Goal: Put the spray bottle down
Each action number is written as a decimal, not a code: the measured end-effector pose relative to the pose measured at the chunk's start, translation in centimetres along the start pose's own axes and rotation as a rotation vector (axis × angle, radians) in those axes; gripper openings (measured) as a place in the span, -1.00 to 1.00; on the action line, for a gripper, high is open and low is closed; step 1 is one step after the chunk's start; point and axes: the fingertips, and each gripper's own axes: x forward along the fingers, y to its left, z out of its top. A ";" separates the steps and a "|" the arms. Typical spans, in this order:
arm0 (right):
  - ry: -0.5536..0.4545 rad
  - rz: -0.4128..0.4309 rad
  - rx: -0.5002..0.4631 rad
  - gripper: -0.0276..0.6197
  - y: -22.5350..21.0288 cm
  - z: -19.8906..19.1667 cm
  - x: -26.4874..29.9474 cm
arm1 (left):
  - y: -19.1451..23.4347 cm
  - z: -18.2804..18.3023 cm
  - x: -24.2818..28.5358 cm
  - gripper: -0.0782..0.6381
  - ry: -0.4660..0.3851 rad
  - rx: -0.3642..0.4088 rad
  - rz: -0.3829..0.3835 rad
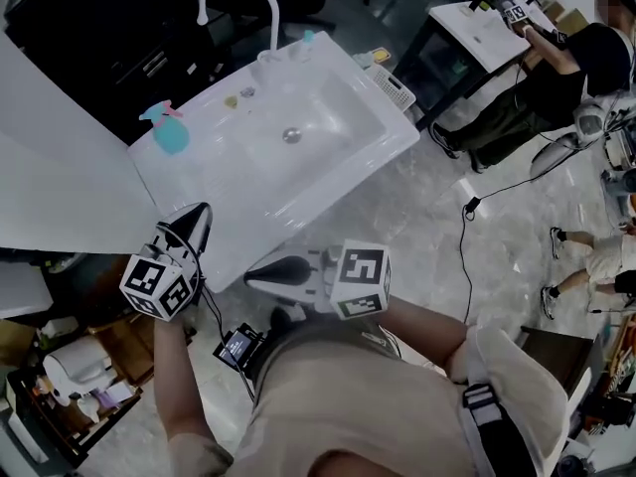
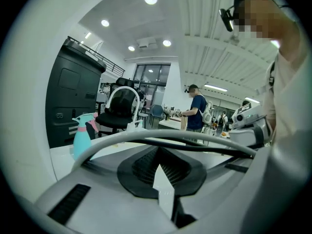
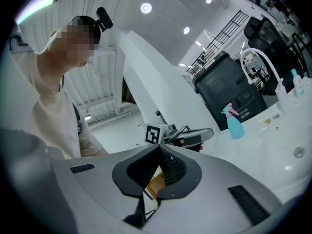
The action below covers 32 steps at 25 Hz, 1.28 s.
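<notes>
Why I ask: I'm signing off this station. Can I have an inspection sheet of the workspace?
Surface: white sink counter with a sunken basin.
Job's things: teal plastic spray bottle with pink trigger, upright at the counter's back left corner, touched by neither tool.
Clutter: small bits by the white curved tap; white rack at the right edge.
Grippers: left tool shut, empty; right tool shut, empty; both near the counter's front edge.
Cables: black cable across the floor.
Surroundings: black cabinet; person at a white table.
</notes>
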 end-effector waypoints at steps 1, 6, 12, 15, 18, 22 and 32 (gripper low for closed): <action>-0.003 -0.002 0.009 -0.86 0.2 0.1 -0.1 | -0.5 0.2 -0.1 -0.76 -0.004 -0.005 -0.008; 0.045 -0.060 -0.035 -0.86 0.0 0.1 -0.9 | -1.3 1.5 0.0 -0.76 -0.043 -0.032 -0.042; 0.054 -0.075 -0.054 -0.86 0.1 -0.7 0.7 | 0.4 1.2 -2.7 -0.76 -0.040 -0.039 0.042; 0.062 -0.075 -0.043 -0.86 0.4 -1.2 1.7 | -0.2 0.8 -4.6 -0.76 -0.057 -0.057 0.038; 0.065 -0.087 -0.044 -0.86 0.9 -1.1 2.4 | -0.7 0.9 -5.8 -0.76 -0.069 -0.069 0.040; 0.069 -0.123 -0.059 -0.85 1.9 -1.4 3.0 | -1.7 0.5 -7.1 -0.76 -0.072 -0.077 0.035; 0.050 -0.199 -0.074 -0.85 5.4 -3.6 3.0 | -5.2 0.0 -10.8 -0.76 -0.080 -0.056 -0.001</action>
